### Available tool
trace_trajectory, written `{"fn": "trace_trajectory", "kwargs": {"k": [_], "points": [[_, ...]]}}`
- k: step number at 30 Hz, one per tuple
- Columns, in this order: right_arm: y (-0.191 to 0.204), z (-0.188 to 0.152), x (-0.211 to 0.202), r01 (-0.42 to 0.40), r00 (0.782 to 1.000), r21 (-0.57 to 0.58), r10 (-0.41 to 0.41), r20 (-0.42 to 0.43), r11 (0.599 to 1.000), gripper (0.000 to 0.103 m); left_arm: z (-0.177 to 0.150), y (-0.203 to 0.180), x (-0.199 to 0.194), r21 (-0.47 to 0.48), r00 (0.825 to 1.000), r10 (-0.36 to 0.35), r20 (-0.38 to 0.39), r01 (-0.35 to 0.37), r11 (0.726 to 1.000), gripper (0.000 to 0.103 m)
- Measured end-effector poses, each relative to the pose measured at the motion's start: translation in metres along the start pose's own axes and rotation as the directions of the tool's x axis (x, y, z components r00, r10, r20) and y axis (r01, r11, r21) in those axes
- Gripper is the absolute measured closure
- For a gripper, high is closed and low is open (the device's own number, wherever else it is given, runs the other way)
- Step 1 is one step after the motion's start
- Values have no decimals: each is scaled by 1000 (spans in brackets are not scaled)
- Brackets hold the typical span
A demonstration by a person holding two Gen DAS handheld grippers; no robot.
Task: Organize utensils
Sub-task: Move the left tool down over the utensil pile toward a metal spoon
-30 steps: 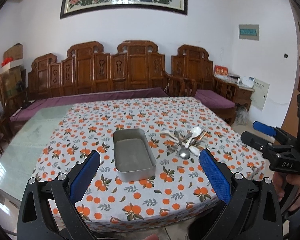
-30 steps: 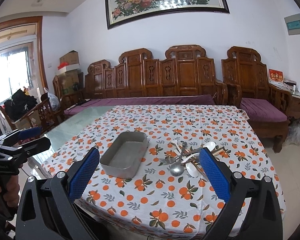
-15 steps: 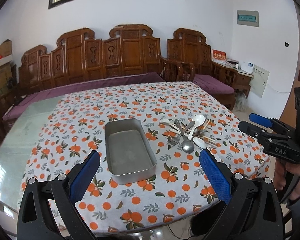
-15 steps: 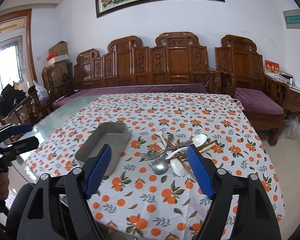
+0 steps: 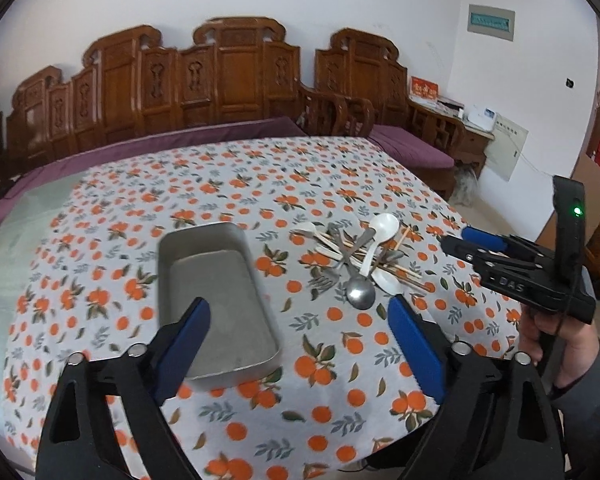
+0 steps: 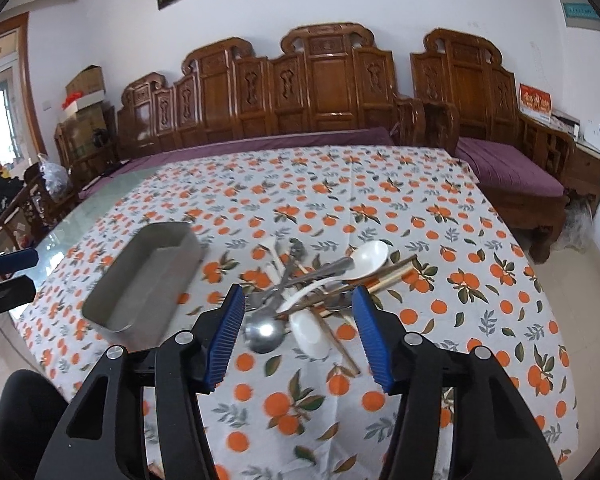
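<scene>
Left wrist view: left gripper [image 5: 298,322] closer to table than a second ago, jaws just narrowed slightly, wide, nothing between. Metal tray [image 5: 216,292] at 11 o'clock, under left blue pad. Utensil pile [image 5: 356,256] at 1 o'clock, beside tray. Right gripper [image 5: 480,246] at 3 o'clock.

Right wrist view: right gripper [image 6: 300,324] lower, jaws just closing to half width, holding nothing. Metal spoon [image 6: 262,332] and white spoon [image 6: 310,330] framed at 12 o'clock. Likely first pick imminent; tray [image 6: 148,276] empty at 10 o'clock.

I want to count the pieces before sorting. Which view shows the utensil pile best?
The right wrist view: the utensil pile lies close and large, straight ahead of the right gripper. The left wrist view shows the same pile smaller, off to the right of the metal tray.
</scene>
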State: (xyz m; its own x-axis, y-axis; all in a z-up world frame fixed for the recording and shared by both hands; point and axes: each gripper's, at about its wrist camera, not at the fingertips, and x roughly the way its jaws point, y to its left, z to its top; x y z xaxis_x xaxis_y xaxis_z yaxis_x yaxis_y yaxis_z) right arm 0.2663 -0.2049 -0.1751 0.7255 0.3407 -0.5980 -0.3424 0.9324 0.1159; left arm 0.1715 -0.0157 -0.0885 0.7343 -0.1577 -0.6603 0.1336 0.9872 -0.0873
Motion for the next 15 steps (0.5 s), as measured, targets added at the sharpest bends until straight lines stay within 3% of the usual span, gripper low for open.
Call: {"fn": "trace_trajectory", "kwargs": {"k": [8, 15], "points": [[-33, 7, 54, 5, 999, 61, -2, -52, 998, 49, 14, -25, 61, 27, 995, -57, -79, 59, 998, 37], [-59, -11, 78, 17, 996, 101, -8, -89, 995, 49, 11, -44, 123, 21, 979, -106, -172, 111, 994, 51]]}}
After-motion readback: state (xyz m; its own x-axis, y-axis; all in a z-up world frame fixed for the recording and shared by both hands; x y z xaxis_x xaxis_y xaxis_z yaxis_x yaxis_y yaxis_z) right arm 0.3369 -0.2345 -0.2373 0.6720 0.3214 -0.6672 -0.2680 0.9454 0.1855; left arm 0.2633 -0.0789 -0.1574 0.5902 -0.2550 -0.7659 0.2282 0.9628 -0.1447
